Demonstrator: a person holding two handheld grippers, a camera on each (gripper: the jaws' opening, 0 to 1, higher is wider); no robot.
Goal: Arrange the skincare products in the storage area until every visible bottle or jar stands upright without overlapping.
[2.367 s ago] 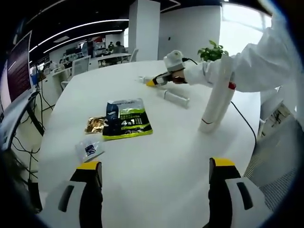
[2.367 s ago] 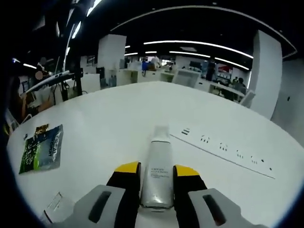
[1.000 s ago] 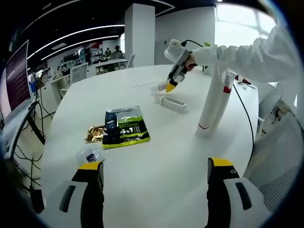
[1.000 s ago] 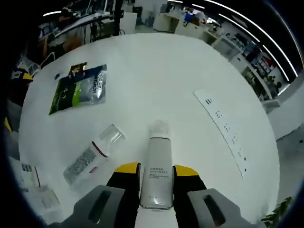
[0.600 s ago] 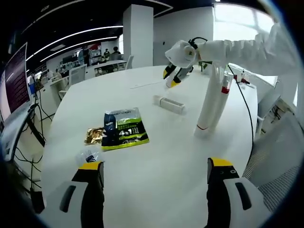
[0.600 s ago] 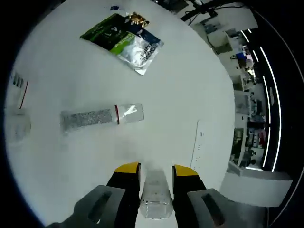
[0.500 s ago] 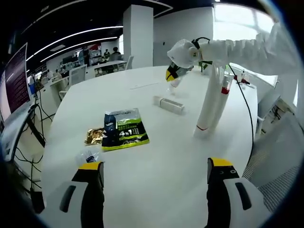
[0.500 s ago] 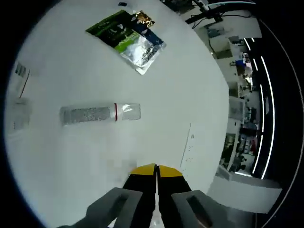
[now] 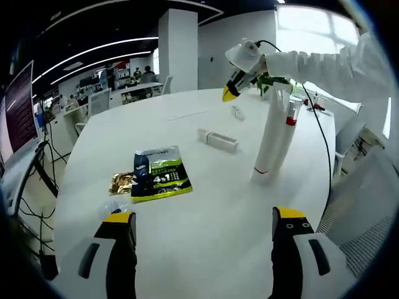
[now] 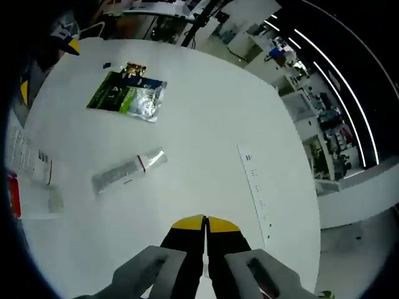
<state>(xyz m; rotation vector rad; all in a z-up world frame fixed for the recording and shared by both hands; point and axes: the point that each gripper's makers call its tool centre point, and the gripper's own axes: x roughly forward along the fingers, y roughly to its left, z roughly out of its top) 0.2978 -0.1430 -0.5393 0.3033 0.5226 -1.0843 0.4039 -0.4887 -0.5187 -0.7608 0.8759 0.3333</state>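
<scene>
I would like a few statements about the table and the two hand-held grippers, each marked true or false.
1. A tube lies on its side on the table. True.
2. The green packet stands upright. False: it lies flat.
3. The right hand-held gripper has its jaws wide apart. False: the yellow tips meet, with nothing visible between them.
4. The left hand-held gripper is open and holds nothing. True.
5. The tall white bottle stands on its base. True.
6. The tall bottle rests on the green packet. False: they are apart.
</scene>
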